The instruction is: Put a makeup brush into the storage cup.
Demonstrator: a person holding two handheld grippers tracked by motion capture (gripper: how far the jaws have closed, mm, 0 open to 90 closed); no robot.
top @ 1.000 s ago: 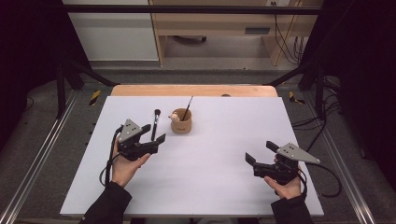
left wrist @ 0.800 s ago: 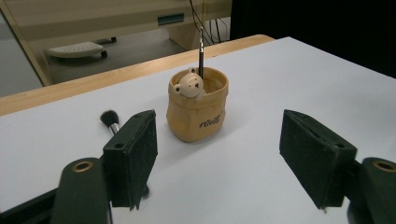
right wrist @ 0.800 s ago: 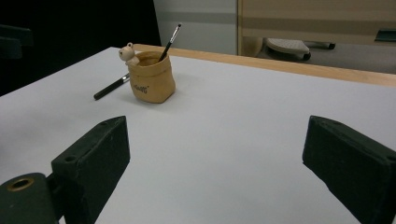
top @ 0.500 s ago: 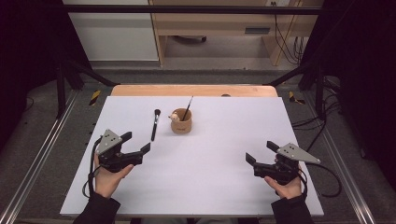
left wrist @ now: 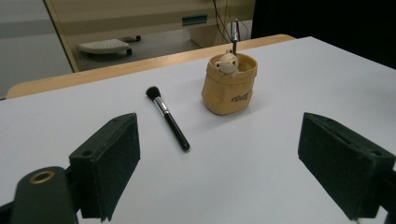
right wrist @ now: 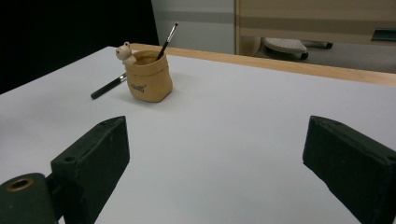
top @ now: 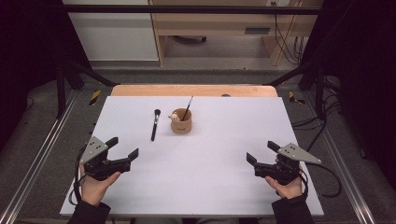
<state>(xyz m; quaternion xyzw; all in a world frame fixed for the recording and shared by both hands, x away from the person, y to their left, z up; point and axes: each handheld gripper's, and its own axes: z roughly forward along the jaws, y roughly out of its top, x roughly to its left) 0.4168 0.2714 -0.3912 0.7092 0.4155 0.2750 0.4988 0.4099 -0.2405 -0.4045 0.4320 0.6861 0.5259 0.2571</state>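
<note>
A black makeup brush [top: 154, 125] lies flat on the white table [top: 210, 186], just left of a tan cup [top: 181, 122] that carries a small bear figure. A thin brush [top: 188, 108] stands in the cup. My left gripper [top: 123, 147] hovers near the table's front left, well short of the black brush [left wrist: 168, 119]. Its jaws have just been opening and nothing is between them [left wrist: 219, 154]. My right gripper [top: 260, 151] rests at the front right, open and empty [right wrist: 215, 154], facing the cup [right wrist: 147, 77].
A wooden strip [top: 194, 90] borders the table's far edge. Metal rails [top: 42, 154] run along both sides. Beyond the table stand a wooden desk [top: 215, 23] and hanging cables [top: 285, 32].
My left gripper has drawn back from beside the black brush to the table's front left, its jaws spreading wider. The brush stays on the table. The right gripper has not moved.
</note>
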